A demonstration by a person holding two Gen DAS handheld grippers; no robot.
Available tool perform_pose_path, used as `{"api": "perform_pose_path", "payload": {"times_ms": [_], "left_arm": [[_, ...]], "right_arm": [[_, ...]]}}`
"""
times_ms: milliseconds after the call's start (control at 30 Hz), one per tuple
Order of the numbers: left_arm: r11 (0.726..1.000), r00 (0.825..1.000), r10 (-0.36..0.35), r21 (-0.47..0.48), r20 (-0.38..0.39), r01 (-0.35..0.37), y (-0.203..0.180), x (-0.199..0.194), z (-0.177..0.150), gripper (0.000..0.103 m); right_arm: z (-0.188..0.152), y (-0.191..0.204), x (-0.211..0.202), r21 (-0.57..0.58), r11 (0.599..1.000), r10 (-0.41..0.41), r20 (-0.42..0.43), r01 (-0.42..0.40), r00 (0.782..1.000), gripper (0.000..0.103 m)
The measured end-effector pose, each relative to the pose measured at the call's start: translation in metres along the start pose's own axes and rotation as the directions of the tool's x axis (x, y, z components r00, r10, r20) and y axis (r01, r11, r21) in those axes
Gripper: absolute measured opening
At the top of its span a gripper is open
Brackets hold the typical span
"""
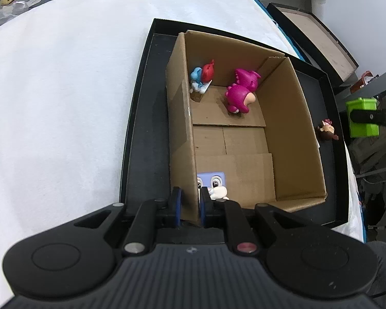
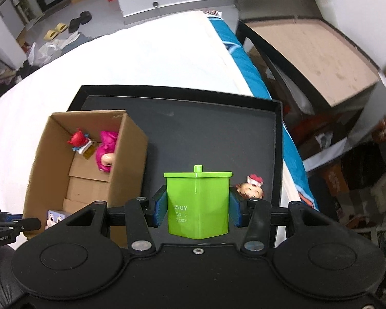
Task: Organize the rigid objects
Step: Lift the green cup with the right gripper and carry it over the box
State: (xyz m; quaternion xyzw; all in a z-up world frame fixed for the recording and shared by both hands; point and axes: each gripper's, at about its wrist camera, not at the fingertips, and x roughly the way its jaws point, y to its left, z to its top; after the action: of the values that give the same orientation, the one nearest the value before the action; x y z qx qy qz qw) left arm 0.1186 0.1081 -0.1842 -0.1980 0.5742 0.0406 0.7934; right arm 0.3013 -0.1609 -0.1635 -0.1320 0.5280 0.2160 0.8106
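— Right, what's nearest on my right side?

— My right gripper (image 2: pixel 197 209) has its blue-padded fingers (image 2: pixel 160 207) clamped on the lime-green plastic lidded container (image 2: pixel 198 203), pressing its two side walls and holding it upright above the shallow black tray (image 2: pixel 218 128).

— And the left?

— My left gripper (image 1: pixel 190 203) has its fingers (image 1: pixel 177 200) closed onto the near-left wall of the open brown cardboard box (image 1: pixel 290 128), one inside, one outside. Just inside by that wall sits a pale purple block toy with cartoon eyes (image 1: pixel 213 180).

— Further on?

— Just beyond the green container, on the tray floor, lies a small brown-haired doll head with a red-and-white bow (image 2: pixel 252 186). At the box's far end stand a magenta dinosaur figure (image 1: pixel 240 90) and a red-and-blue small figure (image 1: pixel 203 76), close together, not touching. The tray rests on a white-covered bed (image 1: pixel 64 90).
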Motion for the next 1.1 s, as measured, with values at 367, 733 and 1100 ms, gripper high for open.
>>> {"api": "perform_pose_path", "payload": {"times_ms": [367,733,1100], "left_arm": [[1.0,1.0,-0.03,0.004,0.004,0.03,0.004,0.0,0.0,0.013],[0.998,0.998,-0.058,0.004,0.003,0.058,0.01,0.0,0.0,0.013],[0.998,0.998,-0.065,0.003,0.002,0.065,0.012,0.0,0.0,0.013]], "right_arm": [[0.023,0.047,-0.016,-0.092,0.996,0.011,0.011,-0.01,1.0,0.047],[0.037,0.104,-0.016,-0.193,0.981,0.036,0.005,-0.034,0.999,0.047],[0.033,0.153,0.003,-0.265,0.962,0.055,-0.033,-0.061,0.998,0.047]]}}
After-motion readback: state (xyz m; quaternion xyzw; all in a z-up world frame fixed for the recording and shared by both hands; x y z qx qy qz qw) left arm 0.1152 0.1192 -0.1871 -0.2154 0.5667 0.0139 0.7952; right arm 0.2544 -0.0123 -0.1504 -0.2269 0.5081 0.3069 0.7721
